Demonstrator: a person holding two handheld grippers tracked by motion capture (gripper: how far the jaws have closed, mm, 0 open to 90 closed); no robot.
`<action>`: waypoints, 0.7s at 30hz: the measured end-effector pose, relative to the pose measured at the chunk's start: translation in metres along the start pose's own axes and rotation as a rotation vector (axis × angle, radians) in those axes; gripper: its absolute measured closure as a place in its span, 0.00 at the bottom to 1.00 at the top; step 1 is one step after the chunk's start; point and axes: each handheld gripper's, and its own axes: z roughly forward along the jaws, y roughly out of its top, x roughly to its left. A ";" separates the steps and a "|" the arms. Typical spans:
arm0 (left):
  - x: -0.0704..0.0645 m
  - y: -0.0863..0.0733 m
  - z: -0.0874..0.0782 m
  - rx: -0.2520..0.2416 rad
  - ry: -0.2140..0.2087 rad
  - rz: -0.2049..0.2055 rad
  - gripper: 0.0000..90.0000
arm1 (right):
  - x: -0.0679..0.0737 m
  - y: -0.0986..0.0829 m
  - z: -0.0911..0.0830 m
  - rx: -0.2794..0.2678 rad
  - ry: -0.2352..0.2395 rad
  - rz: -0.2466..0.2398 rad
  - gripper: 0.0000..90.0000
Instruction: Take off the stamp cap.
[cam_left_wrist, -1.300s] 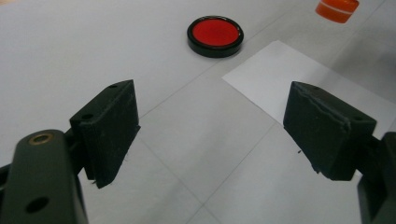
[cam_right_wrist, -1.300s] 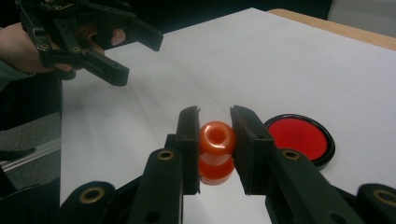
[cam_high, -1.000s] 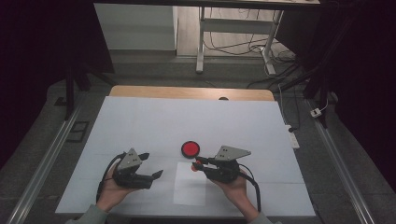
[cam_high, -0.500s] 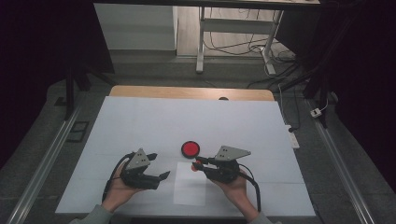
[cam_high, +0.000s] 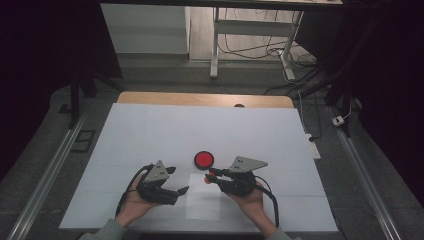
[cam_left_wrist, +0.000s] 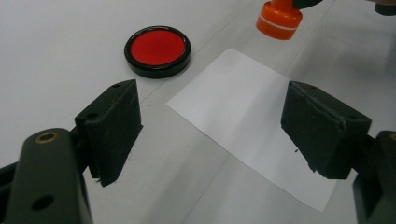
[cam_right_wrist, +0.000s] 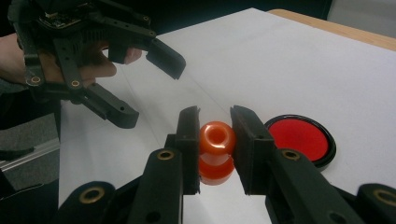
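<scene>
Left gripper (cam_high: 181, 190): in my left hand (cam_high: 131, 205), low over the table (cam_high: 150, 125) at the left edge of the paper (cam_high: 202, 202). My jaws stand wide apart with nothing between them. In the left gripper view they frame the near half of the sheet, and the tips are off the surface.

Paper: a white sheet lying flat between my two hands, nearer me than the pad.

Ink pad (cam_high: 203, 159): a round black tin with a red face, lid off, just beyond the far edge of the paper. In the high view it sits between the two grippers and a bit farther out.

Stamp (cam_right_wrist: 216, 154): orange, round-headed, upright between my right jaws, above the paper's far right corner. I cannot tell whether its base touches the table.

Right gripper (cam_high: 207, 175): in my right hand (cam_high: 250, 200), pointing left toward the pad. My jaws are closed on the stamp's neck, one pad pressing each side.
</scene>
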 end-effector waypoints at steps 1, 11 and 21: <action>0.000 0.001 0.001 0.000 -0.004 0.000 0.23 | 0.000 0.000 0.000 0.000 0.001 -0.001 0.80; -0.003 0.005 0.009 0.010 -0.014 0.008 0.23 | 0.000 0.000 0.001 0.000 0.002 -0.002 0.80; -0.013 0.012 0.019 0.013 -0.035 0.033 0.23 | 0.001 0.000 0.000 -0.002 0.003 -0.002 0.80</action>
